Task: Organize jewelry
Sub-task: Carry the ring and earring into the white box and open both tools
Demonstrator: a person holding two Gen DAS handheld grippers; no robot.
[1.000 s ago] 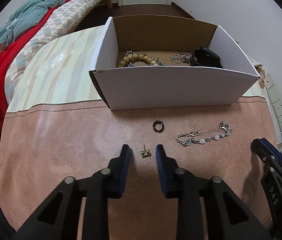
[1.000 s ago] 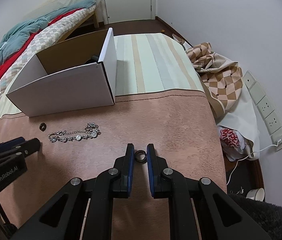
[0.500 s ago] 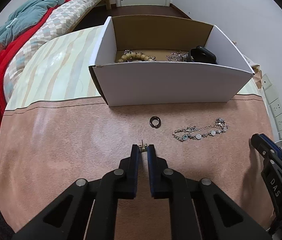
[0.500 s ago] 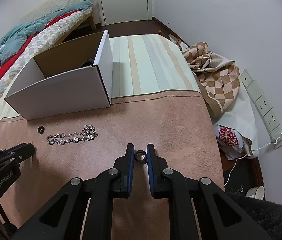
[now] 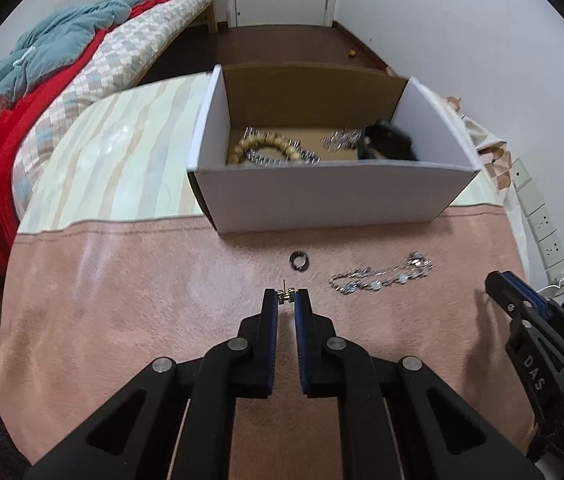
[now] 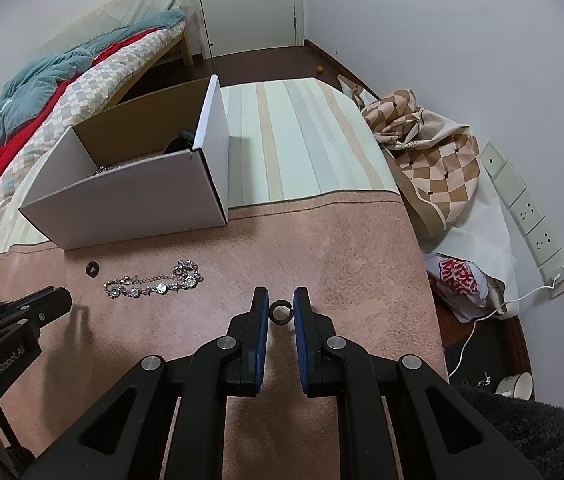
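Note:
My left gripper [image 5: 286, 298] is shut on a small gold earring [image 5: 286, 294] and holds it above the pink blanket. My right gripper [image 6: 281, 307] is shut on a dark ring [image 6: 281, 312], also lifted. A second dark ring [image 5: 299, 261] and a silver chain bracelet [image 5: 380, 277] lie on the blanket before the white cardboard box [image 5: 322, 196]. The box holds a beaded bracelet [image 5: 260, 146], silver chains [image 5: 340, 138] and a black item [image 5: 388, 146]. The bracelet [image 6: 154, 284] and the loose ring [image 6: 92, 268] also show in the right wrist view.
The box [image 6: 130, 208] stands on a striped sheet [image 6: 302, 140]. A bed with red and teal covers [image 5: 42, 80] is at the left. Checked cloth [image 6: 426, 160], a plastic bag [image 6: 458, 280] and wall sockets [image 6: 530, 216] are at the right.
My left gripper closed on the gold earring and lifted it off the blanket. My right gripper rose slightly with its ring held.

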